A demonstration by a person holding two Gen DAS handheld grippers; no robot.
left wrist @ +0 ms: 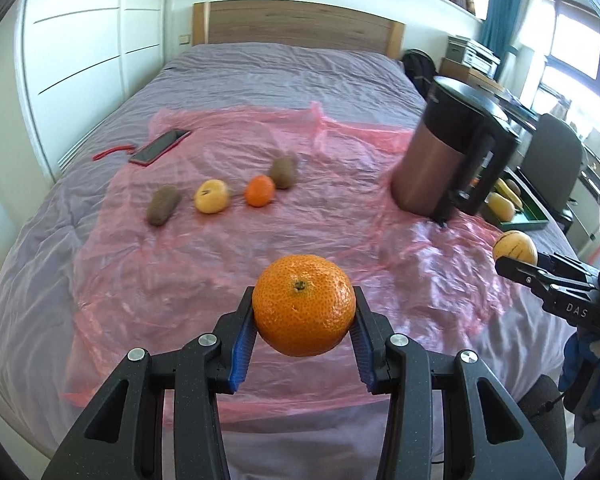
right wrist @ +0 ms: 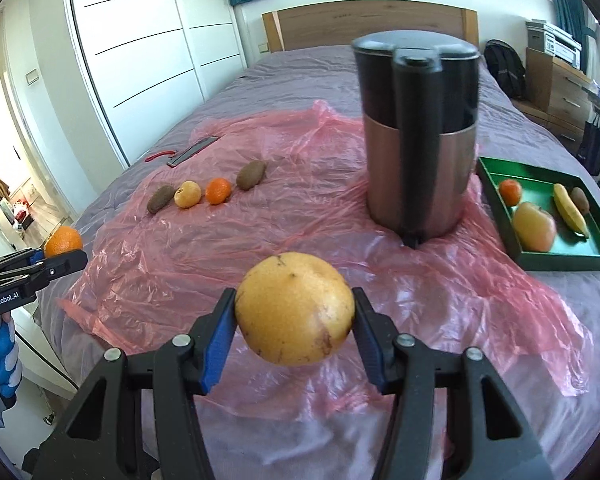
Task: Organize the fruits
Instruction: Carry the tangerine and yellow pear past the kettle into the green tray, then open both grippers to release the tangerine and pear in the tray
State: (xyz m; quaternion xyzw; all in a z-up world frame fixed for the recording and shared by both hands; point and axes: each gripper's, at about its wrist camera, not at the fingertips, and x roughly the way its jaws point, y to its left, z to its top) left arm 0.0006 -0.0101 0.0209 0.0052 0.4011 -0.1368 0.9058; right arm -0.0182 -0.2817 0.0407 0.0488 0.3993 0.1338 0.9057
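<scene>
Two loads: left gripper pinches a tangerine; right gripper pinches a yellow fruit, both above the bed's near edge.
Tray: green tray at the bed's right edge, already holding fruit.
Row: four fruits on the pink plastic sheet, toward its left edge.
Risk: round fruit could slip from the pads; the kettle stands just beside the tray and could be knocked.
Writing: "GenRobot.AI", "DAS".

Counting in progress, right wrist view:
- round orange mandarins: three showing
- fuzzy brown kiwis: three
- round yellow fruits: two
- yellow banana: one
- yellow-red apple: one
- copper-and-black kettle: one
- green rectangular tray: one
</scene>
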